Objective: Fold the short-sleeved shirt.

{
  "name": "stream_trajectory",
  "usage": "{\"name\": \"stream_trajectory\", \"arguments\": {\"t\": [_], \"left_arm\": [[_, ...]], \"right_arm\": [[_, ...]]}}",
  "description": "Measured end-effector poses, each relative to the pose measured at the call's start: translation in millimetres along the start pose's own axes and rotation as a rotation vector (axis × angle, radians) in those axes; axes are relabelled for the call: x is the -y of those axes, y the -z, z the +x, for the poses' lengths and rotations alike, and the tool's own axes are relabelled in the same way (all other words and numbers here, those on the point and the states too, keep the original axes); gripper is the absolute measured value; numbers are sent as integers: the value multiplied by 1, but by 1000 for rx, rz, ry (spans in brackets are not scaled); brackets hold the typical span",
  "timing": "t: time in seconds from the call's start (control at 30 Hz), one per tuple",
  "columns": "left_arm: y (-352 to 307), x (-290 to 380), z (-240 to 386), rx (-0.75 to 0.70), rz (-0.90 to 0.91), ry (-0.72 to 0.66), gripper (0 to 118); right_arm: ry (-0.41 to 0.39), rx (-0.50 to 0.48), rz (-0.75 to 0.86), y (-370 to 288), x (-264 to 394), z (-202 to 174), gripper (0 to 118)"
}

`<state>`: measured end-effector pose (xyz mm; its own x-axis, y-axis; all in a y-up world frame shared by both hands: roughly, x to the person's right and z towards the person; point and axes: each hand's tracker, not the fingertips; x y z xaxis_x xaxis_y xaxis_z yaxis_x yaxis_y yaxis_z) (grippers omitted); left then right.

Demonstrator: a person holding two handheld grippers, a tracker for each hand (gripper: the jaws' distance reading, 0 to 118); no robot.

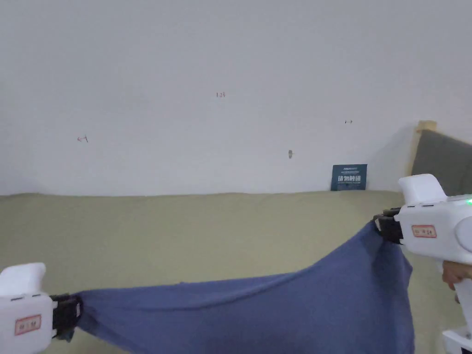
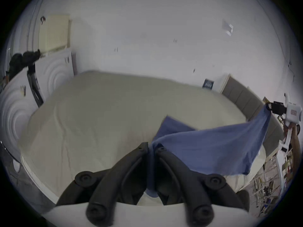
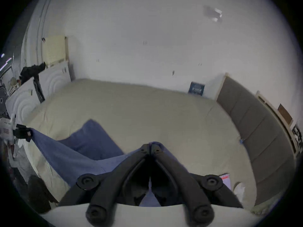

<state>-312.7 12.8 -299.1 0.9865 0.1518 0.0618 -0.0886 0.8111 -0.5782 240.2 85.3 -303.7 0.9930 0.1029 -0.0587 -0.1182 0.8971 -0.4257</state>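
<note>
Head view: the blue shirt [image 1: 286,309] hangs stretched between the two grippers above the near edge of the bed [image 1: 184,230]. The left gripper [image 1: 73,311] holds one end low at the left; the right gripper [image 1: 380,228] holds the other end higher at the right, so the top edge of the cloth slopes upward to the right. The person's hand [image 1: 454,274] grips the handle of the right gripper.

Left gripper view: both jaws are pressed together on a pinch of shirt [image 2: 205,147], with blue cloth running down between them. Part of the shirt lies or trails on the bed surface [image 2: 98,116] beyond the held edge; motion blur makes contact uncertain.

Right gripper view: the jaw tips meet, clamped on the shirt [image 3: 68,155], with cloth visible past the tips and below them. A small dark sign [image 1: 349,177] leans against the wall [image 1: 230,69] at the far edge of the bed, beside the grey headboard [image 1: 442,156].
</note>
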Motion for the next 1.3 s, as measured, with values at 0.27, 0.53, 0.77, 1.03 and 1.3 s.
{"name": "stream_trajectory", "arguments": {"t": [0.27, 0.53, 0.77, 1.03, 1.3], "left_arm": [[-39, -148, 33, -44, 154, 63, 8], [-58, -225, 56, -160, 215, 146, 8], [-37, -250, 56, -219, 220, 137, 7], [18, -274, 56, -239, 189, 158, 0], [69, -324, 72, -267, 215, 182, 0]], "right_arm": [[16, 82, 191, -91, -88, 14, 0], [25, 119, 265, -91, -153, 10, 0], [35, 130, 268, -46, -192, 5, 0], [21, 148, 240, 16, -222, 16, 0], [10, 192, 230, 87, -263, 27, 0]]}}
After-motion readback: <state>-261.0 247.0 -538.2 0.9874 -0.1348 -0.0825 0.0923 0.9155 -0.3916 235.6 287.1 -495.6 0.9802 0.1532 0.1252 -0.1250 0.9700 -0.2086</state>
